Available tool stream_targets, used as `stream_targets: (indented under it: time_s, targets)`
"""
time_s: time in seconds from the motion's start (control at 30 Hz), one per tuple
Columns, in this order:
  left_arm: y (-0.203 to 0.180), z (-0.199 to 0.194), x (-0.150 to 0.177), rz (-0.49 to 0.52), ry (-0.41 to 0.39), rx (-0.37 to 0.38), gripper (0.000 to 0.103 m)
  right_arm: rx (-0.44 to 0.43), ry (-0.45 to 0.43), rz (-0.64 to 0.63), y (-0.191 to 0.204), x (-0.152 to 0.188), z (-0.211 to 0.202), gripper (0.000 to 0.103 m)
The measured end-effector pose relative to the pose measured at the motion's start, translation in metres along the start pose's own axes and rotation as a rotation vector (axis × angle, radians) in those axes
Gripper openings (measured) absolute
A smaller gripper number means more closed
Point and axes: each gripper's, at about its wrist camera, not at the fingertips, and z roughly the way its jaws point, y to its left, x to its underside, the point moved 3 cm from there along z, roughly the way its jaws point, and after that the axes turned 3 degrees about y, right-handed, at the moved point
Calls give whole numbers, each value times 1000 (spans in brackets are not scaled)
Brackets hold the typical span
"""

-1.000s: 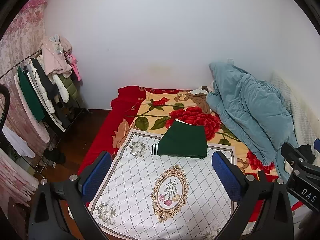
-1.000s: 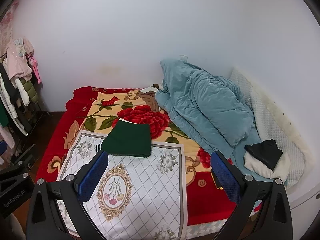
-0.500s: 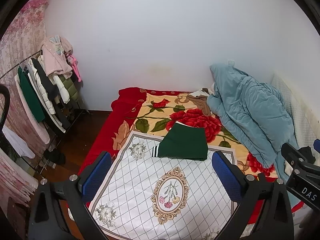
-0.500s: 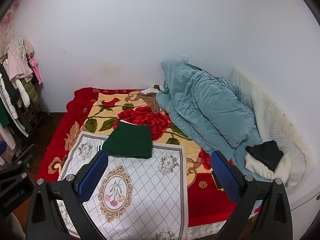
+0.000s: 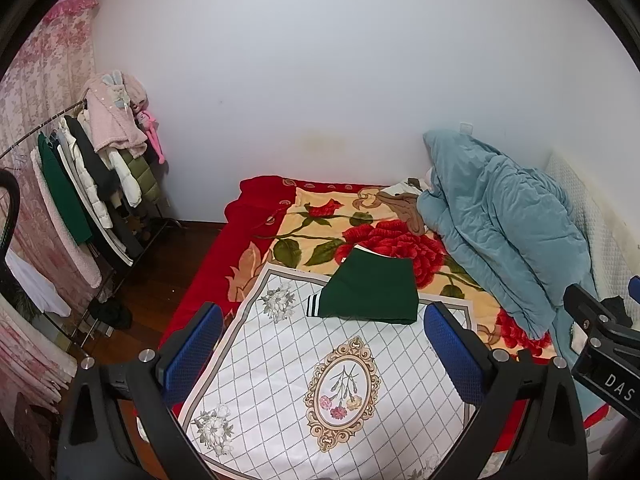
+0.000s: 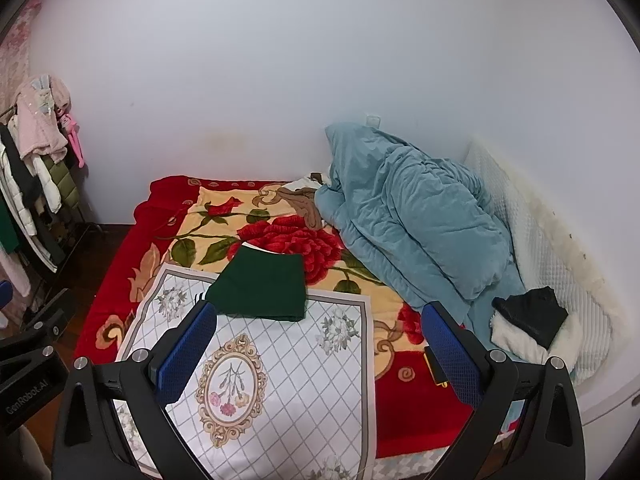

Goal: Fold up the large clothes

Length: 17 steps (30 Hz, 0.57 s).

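A dark green garment [image 5: 370,290] lies folded into a flat rectangle at the far edge of a white patterned cloth [image 5: 320,380] on the bed; it also shows in the right wrist view [image 6: 260,288]. Its striped cuff sticks out at its left side. My left gripper [image 5: 320,344] is open and empty, held above the near part of the white cloth. My right gripper [image 6: 316,344] is open and empty, also above the near edge of the bed, well short of the garment.
A red floral blanket [image 5: 320,220] covers the bed. A teal duvet [image 6: 416,216] is heaped at the right against the wall. A black and white pile of clothes [image 6: 528,324] lies at the right. A clothes rack [image 5: 92,188] stands left of the bed.
Both grippers have drawn back and up slightly from the bed; the view has shifted a little. The green garment has not moved.
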Motion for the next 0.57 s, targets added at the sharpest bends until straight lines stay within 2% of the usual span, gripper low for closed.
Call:
stream_targets:
  time_s: [0.57]
  targets:
    - [3,2,-3,-14,-5,-3,103,0,4,-4,1,-1,4,103]
